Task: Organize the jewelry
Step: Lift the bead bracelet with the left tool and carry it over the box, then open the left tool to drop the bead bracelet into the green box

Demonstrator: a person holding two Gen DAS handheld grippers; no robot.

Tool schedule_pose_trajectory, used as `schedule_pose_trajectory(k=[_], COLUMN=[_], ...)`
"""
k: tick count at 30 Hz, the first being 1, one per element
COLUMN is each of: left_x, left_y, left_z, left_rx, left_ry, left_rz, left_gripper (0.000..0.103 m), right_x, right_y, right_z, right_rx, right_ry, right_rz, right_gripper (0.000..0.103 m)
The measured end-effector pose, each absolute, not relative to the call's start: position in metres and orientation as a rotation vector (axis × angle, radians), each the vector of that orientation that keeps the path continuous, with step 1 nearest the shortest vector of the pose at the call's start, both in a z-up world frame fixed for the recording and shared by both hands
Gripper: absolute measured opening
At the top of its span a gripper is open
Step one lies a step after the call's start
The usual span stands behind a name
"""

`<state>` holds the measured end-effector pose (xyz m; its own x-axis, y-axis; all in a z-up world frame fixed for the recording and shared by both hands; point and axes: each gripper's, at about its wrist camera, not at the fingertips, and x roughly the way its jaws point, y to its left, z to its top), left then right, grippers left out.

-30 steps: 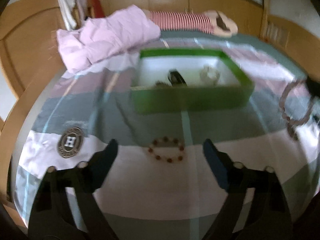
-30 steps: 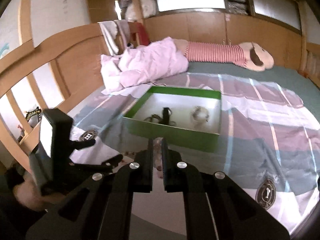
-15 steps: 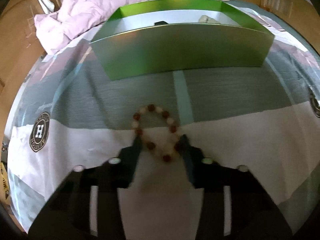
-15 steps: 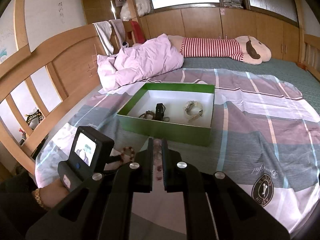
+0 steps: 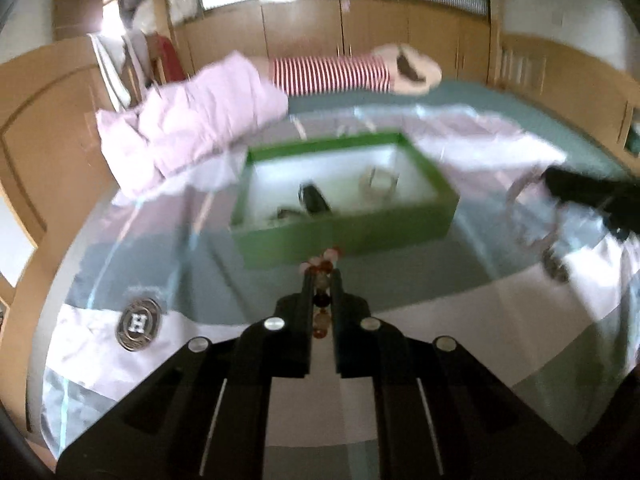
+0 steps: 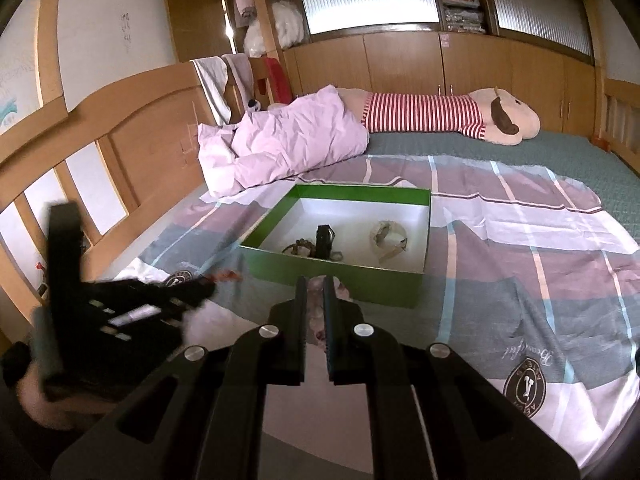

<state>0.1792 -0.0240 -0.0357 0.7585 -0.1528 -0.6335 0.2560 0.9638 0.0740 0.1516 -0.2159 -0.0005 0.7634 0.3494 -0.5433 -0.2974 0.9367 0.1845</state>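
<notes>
My left gripper (image 5: 322,276) is shut on a red and cream bead bracelet (image 5: 323,264), lifted off the bedsheet just in front of the green box (image 5: 344,236). The box has a white inside and holds a dark watch (image 5: 314,198), a pale bracelet (image 5: 378,180) and a small dark chain. My right gripper (image 6: 316,284) is shut on a pale pink bead bracelet (image 6: 318,316), held before the box's (image 6: 332,276) near wall. It shows at the right of the left wrist view (image 5: 532,216). The left gripper (image 6: 120,312) is at the left of the right wrist view.
A crumpled pink quilt (image 6: 288,140) and a long plush toy in a red striped shirt (image 6: 440,114) lie behind the box. A wooden bed rail (image 6: 100,128) runs along the left. The plaid sheet (image 6: 540,248) spreads to the right.
My left gripper closed on the red bead bracelet and lifted it off the sheet toward the box. My right gripper stayed shut on its pink bracelet and moved a little nearer the box.
</notes>
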Motion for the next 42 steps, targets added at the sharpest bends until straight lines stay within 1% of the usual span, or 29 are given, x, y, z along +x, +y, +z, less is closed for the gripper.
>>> schedule_pose_trajectory(k=[4, 8, 30, 33, 36, 40, 41, 42], left_x=[0.157, 0.153, 0.158, 0.174, 0.208, 0.275, 0.292, 0.307], left_y=[-0.013, 0.0, 0.003, 0.0, -0.008, -0.019, -0.023, -0.025], left_z=[-0.005, 0.014, 0.008, 0.004, 0.003, 0.004, 0.003, 0.001], left_rx=[0.148, 0.09, 0.084, 0.073, 0.068, 0.009, 0.0, -0.007], left_ry=[0.588, 0.555, 0.596, 0.619, 0.634, 0.643, 0.626, 0.604], left_rz=[-0.203, -0.193, -0.2, -0.193, -0.191, -0.214, -0.213, -0.217], left_gripper=[0.008, 0.008, 0.008, 0.008, 0.008, 0.008, 0.008, 0.01], right_x=[0.148, 0.146, 0.165, 0.194, 0.232, 0.286, 0.296, 0.306], right_y=[-0.208, -0.2, -0.193, -0.191, -0.189, -0.192, -0.193, -0.194], right_z=[0.001, 0.002, -0.006, -0.009, -0.01, -0.019, -0.023, -0.029], right_rx=[0.083, 0.059, 0.069, 0.079, 0.089, 0.12, 0.132, 0.127], right_ry=[0.603, 0.573, 0.614, 0.626, 0.619, 0.59, 0.581, 0.574], right_rz=[0.342, 0.319, 0.318, 0.305, 0.302, 0.246, 0.242, 0.23], right_gripper=[0.008, 0.008, 0.008, 0.008, 0.008, 0.008, 0.013, 0.025])
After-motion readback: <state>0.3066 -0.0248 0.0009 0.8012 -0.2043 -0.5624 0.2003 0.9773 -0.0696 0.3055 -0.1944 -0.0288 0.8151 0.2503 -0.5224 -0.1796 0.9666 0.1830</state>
